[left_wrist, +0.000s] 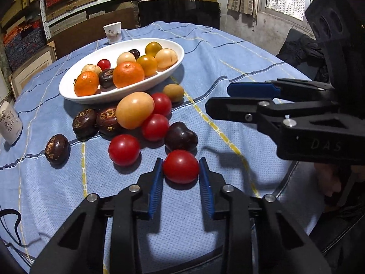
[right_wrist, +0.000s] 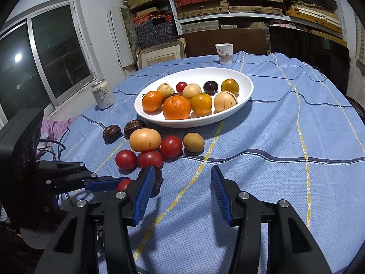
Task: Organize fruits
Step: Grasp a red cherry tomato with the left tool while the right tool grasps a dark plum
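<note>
My left gripper (left_wrist: 181,159) is shut on a red tomato (left_wrist: 181,166) that rests on the blue cloth, one blue pad pressed against each side. The right wrist view shows one of its fingers (right_wrist: 102,183) beside that tomato (right_wrist: 123,185). My right gripper (right_wrist: 180,178) stands open over bare cloth, holding nothing; it reaches in from the right (left_wrist: 217,99). Behind lie loose red tomatoes (left_wrist: 124,150), a dark plum (left_wrist: 181,136), a tan oval fruit (left_wrist: 134,110), a brown fruit (left_wrist: 173,93) and dark carved fruits (left_wrist: 84,122). A white oval dish (left_wrist: 68,91) holds oranges and several smaller fruits.
A paper cup (left_wrist: 112,33) stands behind the dish, and a drink can (right_wrist: 102,94) near the table's left edge. A black cable (left_wrist: 11,226) lies at the near left corner. Shelves of boxes and a dark chair (left_wrist: 179,13) stand beyond the table.
</note>
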Tool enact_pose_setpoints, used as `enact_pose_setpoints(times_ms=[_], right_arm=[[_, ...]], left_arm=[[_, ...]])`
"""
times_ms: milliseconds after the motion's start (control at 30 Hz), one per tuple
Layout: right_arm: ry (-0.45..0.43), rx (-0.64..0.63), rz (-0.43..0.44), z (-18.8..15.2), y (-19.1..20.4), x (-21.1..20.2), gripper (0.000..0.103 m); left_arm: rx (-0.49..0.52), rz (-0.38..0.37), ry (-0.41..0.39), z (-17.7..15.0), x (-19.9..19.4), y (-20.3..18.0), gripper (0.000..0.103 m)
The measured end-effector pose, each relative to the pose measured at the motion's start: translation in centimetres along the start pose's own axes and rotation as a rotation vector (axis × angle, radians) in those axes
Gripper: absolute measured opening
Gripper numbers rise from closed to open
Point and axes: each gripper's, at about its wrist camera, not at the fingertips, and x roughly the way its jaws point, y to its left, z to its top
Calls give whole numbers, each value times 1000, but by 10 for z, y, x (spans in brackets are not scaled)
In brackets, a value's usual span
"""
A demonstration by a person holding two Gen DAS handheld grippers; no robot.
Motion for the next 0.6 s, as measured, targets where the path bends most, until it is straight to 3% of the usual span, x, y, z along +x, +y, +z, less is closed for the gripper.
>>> enact_pose_setpoints(times_ms=[267, 600], right_arm=[[6, -3, 2, -1, 0, 1, 52], [73, -135, 8, 0, 38, 16, 52]], left_arm=[[-25, 31, -86, -4, -18, 6, 29], [-104, 81, -59, -23, -30, 37, 29]])
